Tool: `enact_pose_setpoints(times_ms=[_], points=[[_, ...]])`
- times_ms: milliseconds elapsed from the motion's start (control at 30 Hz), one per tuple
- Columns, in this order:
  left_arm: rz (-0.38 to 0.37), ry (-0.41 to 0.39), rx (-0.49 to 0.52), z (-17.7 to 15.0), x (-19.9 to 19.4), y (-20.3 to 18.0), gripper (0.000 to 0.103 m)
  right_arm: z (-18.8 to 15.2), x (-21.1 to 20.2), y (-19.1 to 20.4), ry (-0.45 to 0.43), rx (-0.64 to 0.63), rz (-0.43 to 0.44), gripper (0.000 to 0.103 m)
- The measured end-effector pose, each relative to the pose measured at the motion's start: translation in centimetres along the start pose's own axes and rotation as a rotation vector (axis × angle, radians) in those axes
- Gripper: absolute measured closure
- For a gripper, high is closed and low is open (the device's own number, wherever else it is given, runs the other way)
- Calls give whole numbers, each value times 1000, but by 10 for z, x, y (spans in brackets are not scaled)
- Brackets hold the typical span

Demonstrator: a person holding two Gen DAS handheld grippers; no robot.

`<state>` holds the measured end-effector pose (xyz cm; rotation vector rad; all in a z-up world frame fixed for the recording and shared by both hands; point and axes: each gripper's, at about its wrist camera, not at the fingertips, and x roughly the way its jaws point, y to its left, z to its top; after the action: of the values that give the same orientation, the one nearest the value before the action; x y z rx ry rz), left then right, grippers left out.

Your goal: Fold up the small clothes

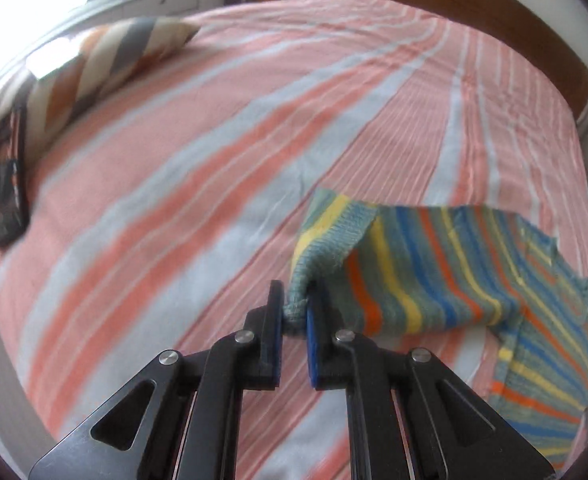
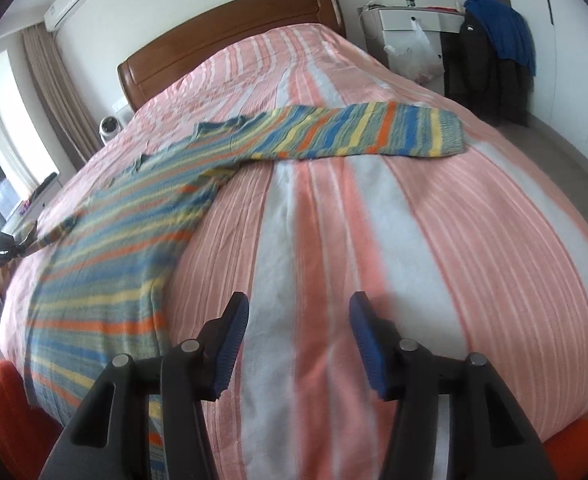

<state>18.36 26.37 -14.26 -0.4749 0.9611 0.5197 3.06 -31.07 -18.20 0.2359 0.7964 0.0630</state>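
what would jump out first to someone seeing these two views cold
A bright striped sweater lies spread across the pink and white striped bedspread, one sleeve stretched toward the far side. The left gripper is shut on the other sleeve's cuff, while the right gripper hangs open above bare bedspread.

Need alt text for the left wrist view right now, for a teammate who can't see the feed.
The left gripper is shut on the cuff of a striped sweater, lifting that sleeve off a pink and white striped bedspread. The rest of the sweater lies to the right. A striped pillow and a dark flat object sit at the far left.
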Motion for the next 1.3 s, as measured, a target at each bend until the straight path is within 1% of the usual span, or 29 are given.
enact_pose_setpoints(times_ms=[100, 167, 333, 467, 567, 667, 700, 733, 767, 833, 867, 900, 933, 967, 1000, 1033, 1100, 1133, 1167, 1200, 1233, 1267, 1300], points=[[-13, 18, -70, -1, 10, 12, 96, 0, 2, 0, 2, -3, -2, 50], [-21, 28, -90, -1, 14, 19, 96, -1, 3, -1, 6, -2, -2, 50], [-17, 21, -73, -4, 18, 17, 96, -2, 7, 2, 9, -23, -19, 49], [-19, 20, -77, -5, 19, 22, 96, -3, 8, 2, 8, -27, -20, 48], [-32, 18, -70, -7, 19, 24, 94, -3, 9, 1, 10, -26, -16, 48], [-56, 25, -85, -10, 12, 31, 87, -2, 10, 1, 10, -31, -17, 48], [-58, 28, -97, -11, 7, 36, 83, -2, 10, 1, 10, -31, -17, 47], [-44, 23, -105, -13, 0, 40, 80, -2, 10, 1, 10, -32, -16, 47], [-26, 12, -110, -15, -7, 45, 80, -2, 10, 1, 10, -31, -16, 47], [23, -44, -135, -17, -26, 57, 74, -2, 11, 1, 9, -30, -16, 47], [31, -78, -147, -15, -35, 61, 73, -3, 11, 2, 9, -32, -15, 46], [31, -114, -152, -12, -43, 63, 70, -3, 11, 2, 8, -33, -16, 46], [20, -135, -144, -8, -48, 62, 64, -2, 12, 3, 7, -35, -18, 45], [-6, -149, -119, 0, -49, 55, 59, -2, 13, 3, 7, -39, -20, 44], [-24, -142, -97, 5, -47, 48, 47, -2, 14, 4, 7, -43, -22, 44], [-53, -118, -61, 13, -39, 36, 38, -2, 15, 5, 7, -49, -26, 43], [-94, -73, -11, 22, -22, 17, 37, -2, 16, 6, 6, -58, -31, 41], [-95, -59, 6, 24, -12, 10, 37, -2, 17, 7, 5, -62, -33, 40], [-78, -49, 24, 25, -2, 3, 37, -3, 17, 8, 5, -66, -35, 40], [-41, -42, 38, 25, 7, -2, 37, -3, 16, 7, 5, -66, -34, 40], [17, -32, 39, 24, 17, -1, 37, -3, 16, 7, 5, -64, -32, 40], [58, -24, 19, 21, 23, 6, 37, -3, 16, 8, 5, -61, -30, 40], [82, -18, -15, 17, 26, 17, 37, -3, 16, 7, 5, -60, -29, 40]])
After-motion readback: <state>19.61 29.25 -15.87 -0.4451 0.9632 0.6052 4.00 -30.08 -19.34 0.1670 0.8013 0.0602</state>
